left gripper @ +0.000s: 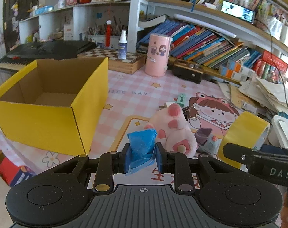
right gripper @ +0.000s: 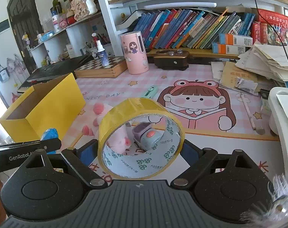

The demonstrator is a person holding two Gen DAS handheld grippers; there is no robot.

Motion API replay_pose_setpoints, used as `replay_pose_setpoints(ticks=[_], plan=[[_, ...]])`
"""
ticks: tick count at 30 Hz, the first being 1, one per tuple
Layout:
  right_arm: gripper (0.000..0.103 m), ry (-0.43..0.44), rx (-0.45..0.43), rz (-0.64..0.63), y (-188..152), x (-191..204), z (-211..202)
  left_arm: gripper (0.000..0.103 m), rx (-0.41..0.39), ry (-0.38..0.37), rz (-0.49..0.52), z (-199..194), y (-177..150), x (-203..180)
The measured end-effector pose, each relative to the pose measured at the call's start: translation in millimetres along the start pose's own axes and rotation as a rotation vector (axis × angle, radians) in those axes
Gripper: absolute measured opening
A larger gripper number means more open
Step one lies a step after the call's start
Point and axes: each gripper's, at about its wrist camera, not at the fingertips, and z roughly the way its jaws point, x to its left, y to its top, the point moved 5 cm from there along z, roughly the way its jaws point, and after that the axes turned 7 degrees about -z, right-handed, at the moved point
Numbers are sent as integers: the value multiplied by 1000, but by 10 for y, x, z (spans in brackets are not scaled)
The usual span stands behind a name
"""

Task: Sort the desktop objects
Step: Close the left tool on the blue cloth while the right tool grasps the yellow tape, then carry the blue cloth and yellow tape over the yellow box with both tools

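I find the yellow box empty, my left claw clenched on a blue packet, my right claw grasping the tape roll, and the plush toy, small gadget and green clip left unsorted on the bench.

Matte black hand-held gripper, blue pads, brass-coloured screws.

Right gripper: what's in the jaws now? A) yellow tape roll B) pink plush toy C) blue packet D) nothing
A: in the right wrist view the right gripper has its jaws closed on either side of the yellow tape roll, held off the desk; the blue packet is in the left gripper instead.
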Motion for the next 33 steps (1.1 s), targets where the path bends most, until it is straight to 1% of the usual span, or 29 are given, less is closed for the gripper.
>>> replay_pose_setpoints(ticks=[6,12,15,22,27,33], plan=[[91,-40,-29,-2,34,221,-89,25,-27,-44,15,-111,59,214],[91,-60,-29,11,-37,574,-143,25,-36,-80,45,-258,39,500],[91,-78,-32,21,-86,754,-177,25,-26,-95,50,-336,0,671],[91,-110,-9,33,-277,1219,-307,25,-7,-127,58,-503,-79,1054],[91,-139,-9,55,-408,1493,-392,25,5,-155,92,-611,-158,1260],[91,-149,2,88,-591,1815,-431,25,20,-153,106,-722,-222,1559]])
